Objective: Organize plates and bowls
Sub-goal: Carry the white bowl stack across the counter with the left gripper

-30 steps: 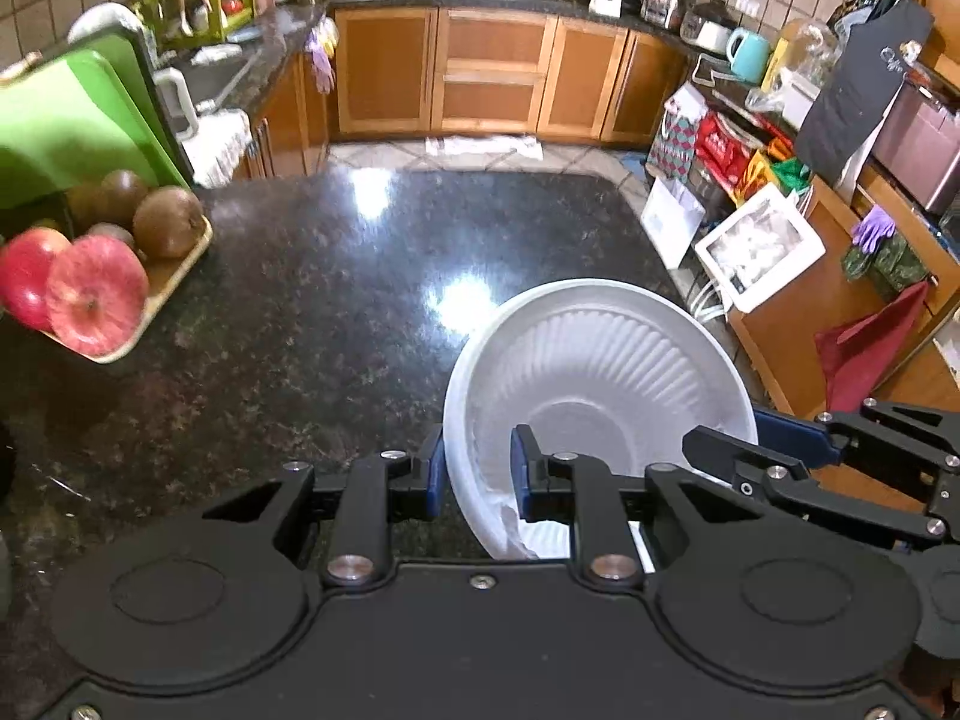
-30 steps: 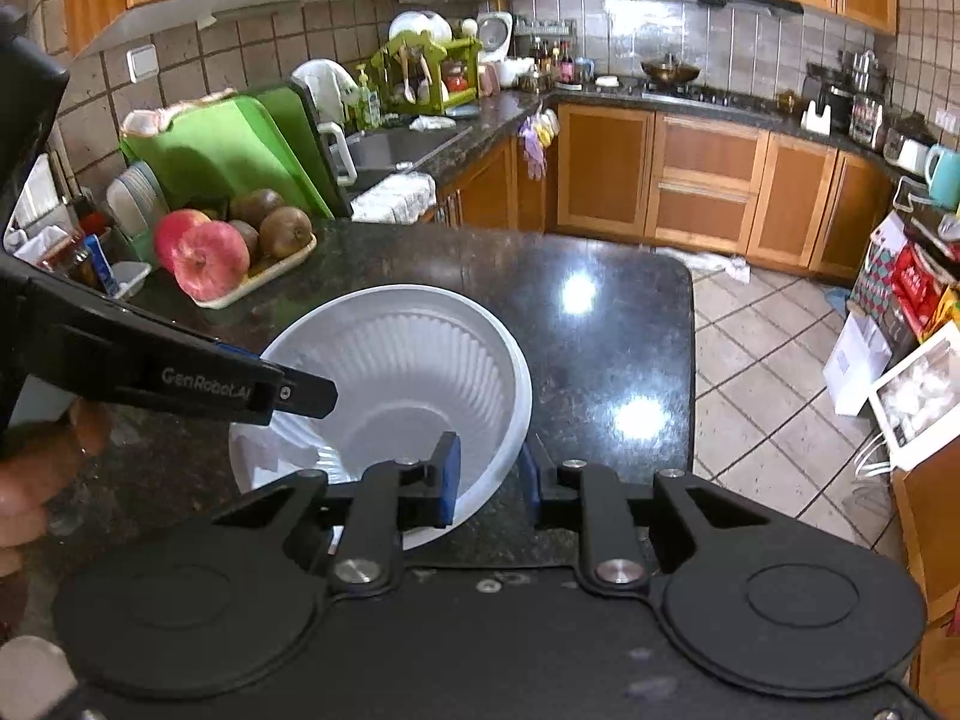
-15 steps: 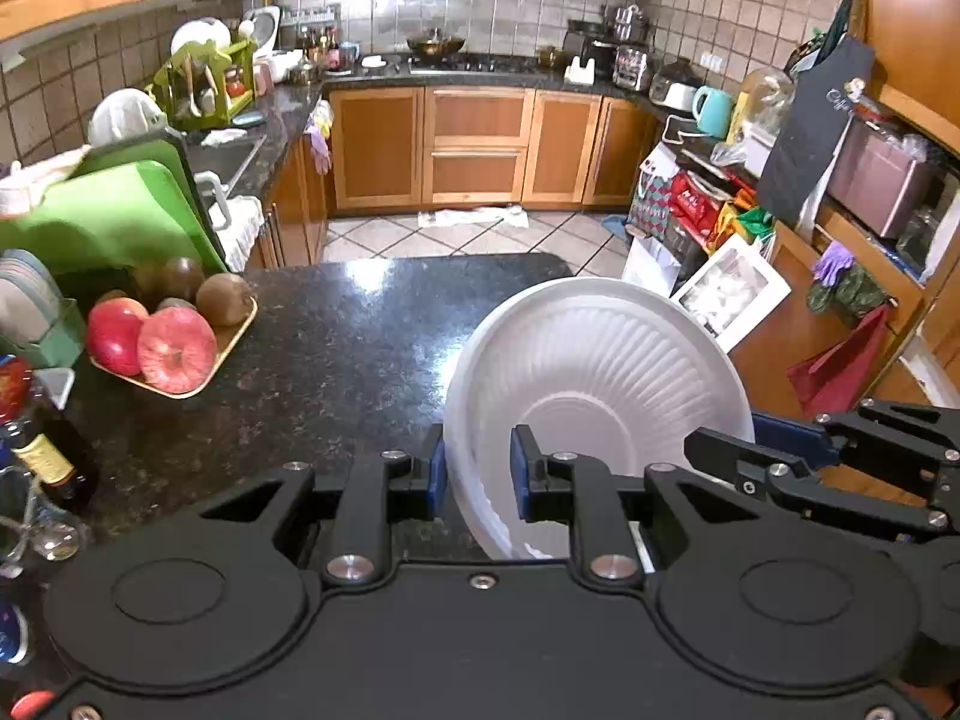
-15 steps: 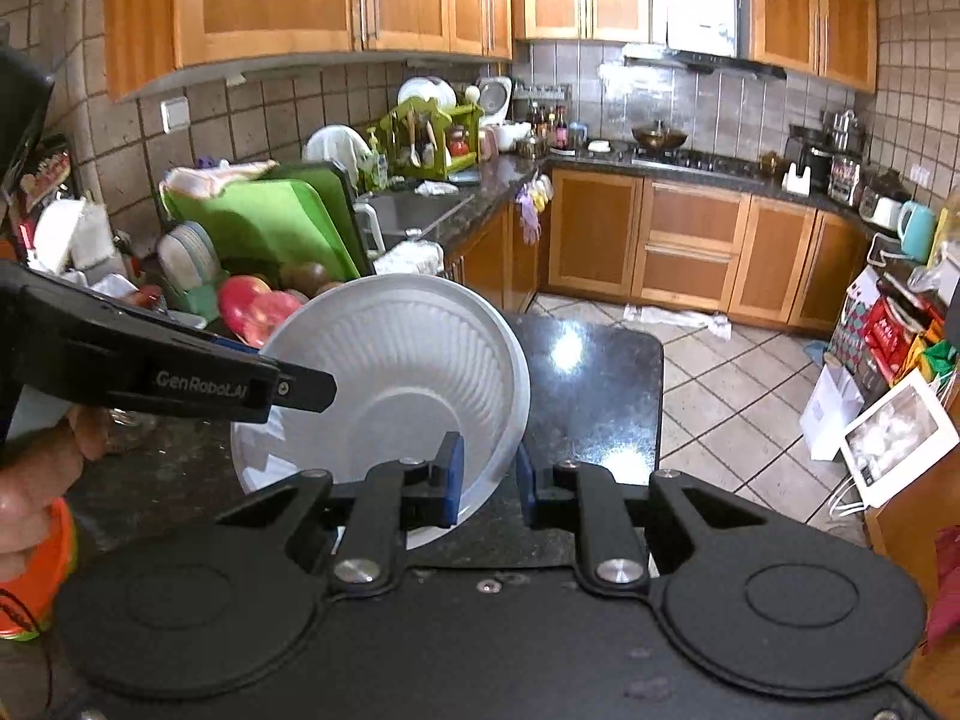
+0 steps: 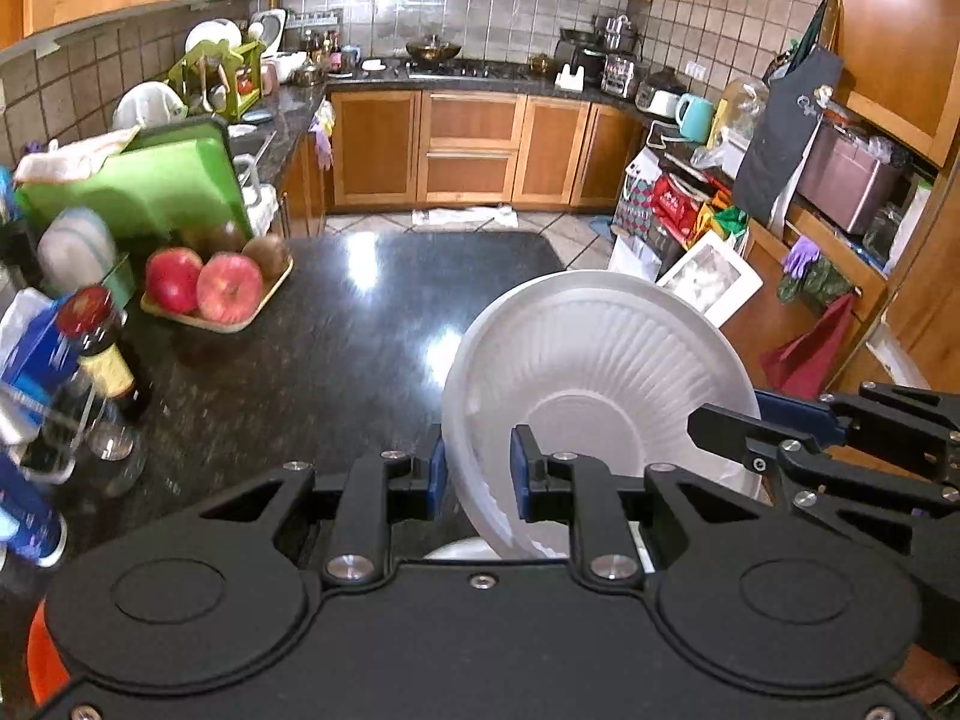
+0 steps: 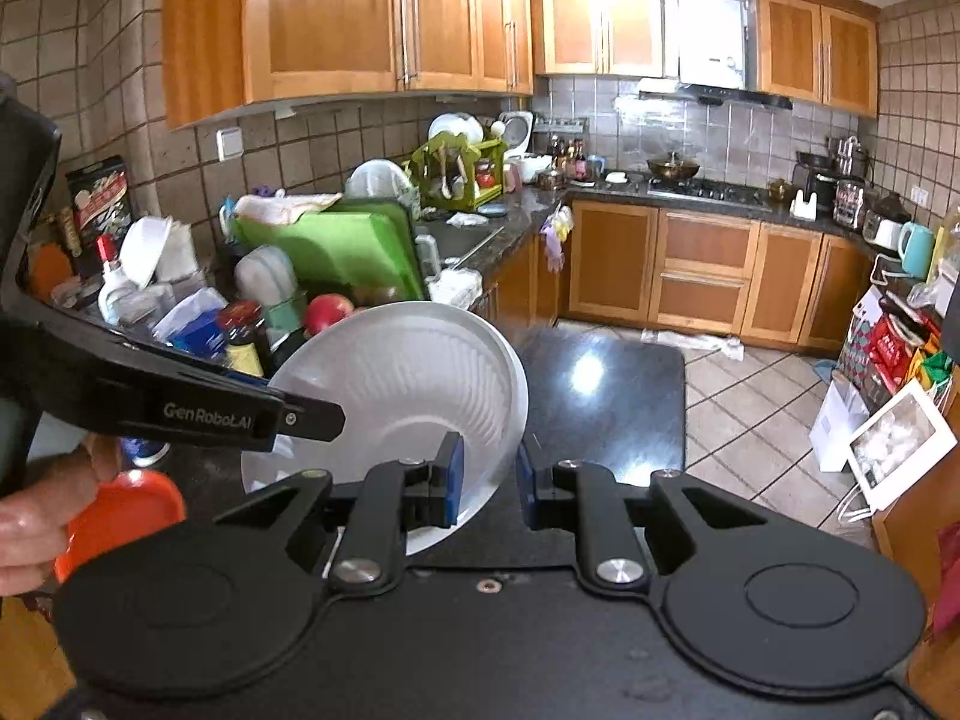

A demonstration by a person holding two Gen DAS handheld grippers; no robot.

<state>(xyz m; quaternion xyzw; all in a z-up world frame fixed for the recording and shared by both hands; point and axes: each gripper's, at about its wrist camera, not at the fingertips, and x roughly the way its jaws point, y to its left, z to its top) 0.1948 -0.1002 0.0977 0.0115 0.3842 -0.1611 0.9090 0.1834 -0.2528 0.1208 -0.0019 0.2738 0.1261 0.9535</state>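
Note:
A white ribbed disposable bowl (image 5: pixel 600 372) is held tilted in the air above the dark granite counter (image 5: pixel 336 324). My left gripper (image 5: pixel 477 471) is shut on its left rim. My right gripper (image 6: pixel 486 477) is shut on its right rim, and the bowl shows there too (image 6: pixel 414 384). In the left wrist view the right gripper's fingers (image 5: pixel 738 429) reach in from the right. In the right wrist view the left gripper's fingers (image 6: pixel 300 417) reach in from the left. A second white dish edge (image 5: pixel 462 549) peeks out below the held bowl.
A tray of apples and kiwis (image 5: pixel 210 291) sits at the counter's left. A green cutting board (image 5: pixel 144 186), a plate rack (image 6: pixel 270 276), a soy sauce bottle (image 5: pixel 102 348) and a glass (image 5: pixel 114 450) crowd the left. An orange dish (image 6: pixel 120 516) lies lower left.
Both grippers have lifted the bowl up off the counter and tipped it more upright. The views have risen, showing more of the clutter on the left.

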